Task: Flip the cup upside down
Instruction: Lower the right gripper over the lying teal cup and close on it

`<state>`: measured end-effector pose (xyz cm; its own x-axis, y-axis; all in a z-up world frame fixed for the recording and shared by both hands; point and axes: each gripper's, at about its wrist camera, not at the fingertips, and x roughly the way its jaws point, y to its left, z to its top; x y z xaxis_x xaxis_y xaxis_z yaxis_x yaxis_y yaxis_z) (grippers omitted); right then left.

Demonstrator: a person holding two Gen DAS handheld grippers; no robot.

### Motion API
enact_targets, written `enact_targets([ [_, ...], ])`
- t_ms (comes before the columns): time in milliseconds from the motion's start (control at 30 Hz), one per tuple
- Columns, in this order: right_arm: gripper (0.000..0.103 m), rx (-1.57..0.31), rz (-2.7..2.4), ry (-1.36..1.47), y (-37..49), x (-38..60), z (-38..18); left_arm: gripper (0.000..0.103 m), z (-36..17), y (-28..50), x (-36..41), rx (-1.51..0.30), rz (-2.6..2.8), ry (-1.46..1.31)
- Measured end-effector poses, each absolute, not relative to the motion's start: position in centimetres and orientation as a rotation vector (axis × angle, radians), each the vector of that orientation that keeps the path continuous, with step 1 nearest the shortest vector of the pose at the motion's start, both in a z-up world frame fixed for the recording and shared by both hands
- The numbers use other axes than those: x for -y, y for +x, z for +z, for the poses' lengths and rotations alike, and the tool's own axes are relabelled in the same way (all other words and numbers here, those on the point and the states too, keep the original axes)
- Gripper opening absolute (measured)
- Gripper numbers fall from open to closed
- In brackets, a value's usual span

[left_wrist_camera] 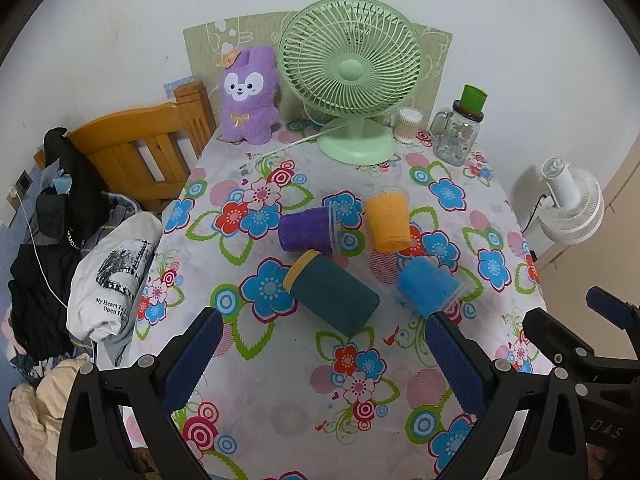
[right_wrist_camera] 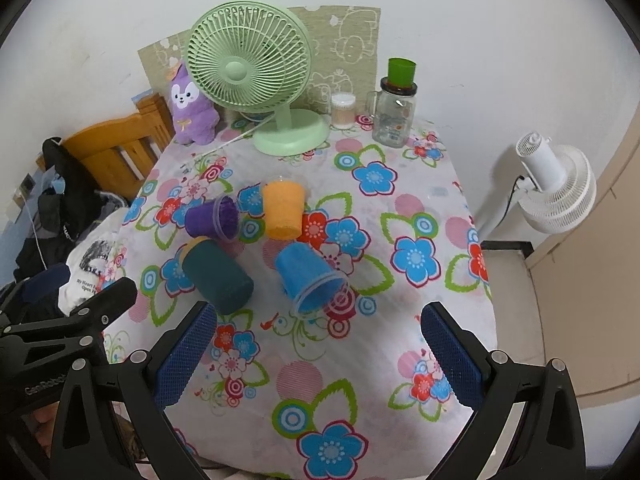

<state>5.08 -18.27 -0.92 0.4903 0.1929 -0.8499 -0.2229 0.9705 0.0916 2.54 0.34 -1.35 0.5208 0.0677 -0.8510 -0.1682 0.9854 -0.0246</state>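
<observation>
Several cups lie on their sides on the flowered tablecloth. A dark teal cup with a yellow end lies nearest. A blue cup lies to its right, mouth toward me. A purple cup and an orange cup lie behind. My left gripper is open and empty, just short of the teal cup. My right gripper is open and empty, just short of the blue cup.
A green desk fan, a purple plush rabbit, a cotton-swab jar and a glass mug jar with a green cup on top stand along the back. A wooden chair with clothes stands left. A white fan stands right.
</observation>
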Motion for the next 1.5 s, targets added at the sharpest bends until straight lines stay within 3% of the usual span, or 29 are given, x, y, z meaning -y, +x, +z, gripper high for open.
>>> enact_targets([
  [1500,0.103,-1.261,0.450,-0.096,20.4,14.3,-15.0,0.100,-18.9,13.1,-0.7,-1.311,0.554,-0.424],
])
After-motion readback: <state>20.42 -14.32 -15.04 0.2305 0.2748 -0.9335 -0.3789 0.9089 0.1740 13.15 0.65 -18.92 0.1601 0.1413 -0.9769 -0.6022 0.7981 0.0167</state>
